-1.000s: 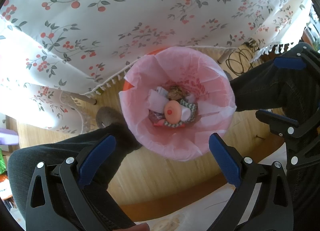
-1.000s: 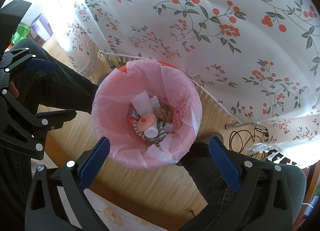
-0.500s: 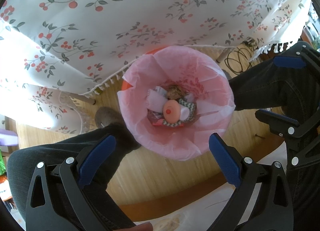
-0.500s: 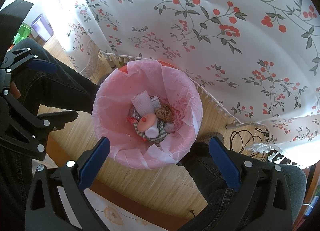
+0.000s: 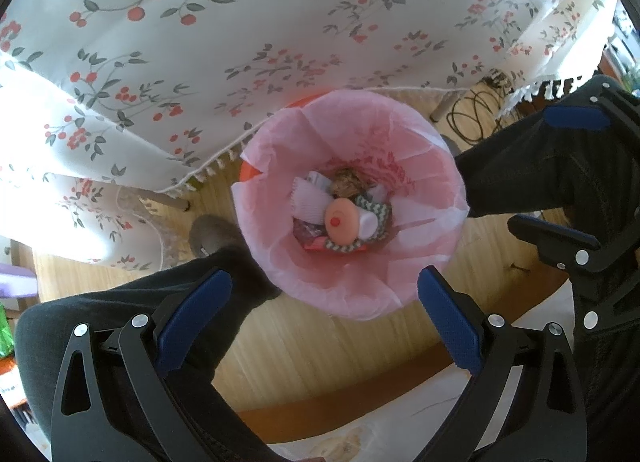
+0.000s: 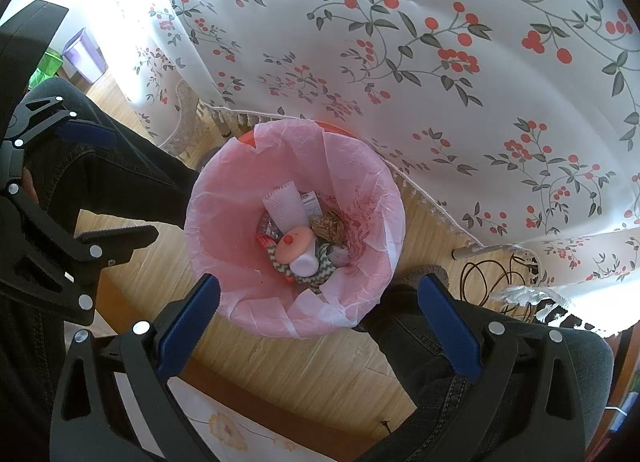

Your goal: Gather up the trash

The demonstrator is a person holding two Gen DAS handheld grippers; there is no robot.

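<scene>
An orange bin with a pink liner point(image 5: 420, 150) point(image 6: 224, 198) stands on the wooden floor between the person's legs. In it lie several pieces of trash: a peach round bottle with a white cap point(image 5: 342, 220) point(image 6: 294, 248), white foam netting point(image 5: 308, 198) point(image 6: 284, 206), a brown crumpled clump point(image 5: 346, 182) point(image 6: 328, 226) and a green zigzag wrapper point(image 5: 376, 214) point(image 6: 320, 272). My left gripper point(image 5: 324, 320) is open and empty above the bin's near rim. My right gripper point(image 6: 318, 320) is open and empty, also above the near rim.
A table with a white cherry-print cloth point(image 5: 240, 22) point(image 6: 440, 42) hangs over the far side of the bin. The person's dark-trousered legs point(image 5: 120, 314) point(image 6: 460, 338) flank it. Cables point(image 5: 468, 118) point(image 6: 492, 274) lie on the floor. A purple bin point(image 6: 84, 54) stands far left.
The left view has shifted slightly, with the bin drifting a little left and up in frame. Both grippers stay open and empty.
</scene>
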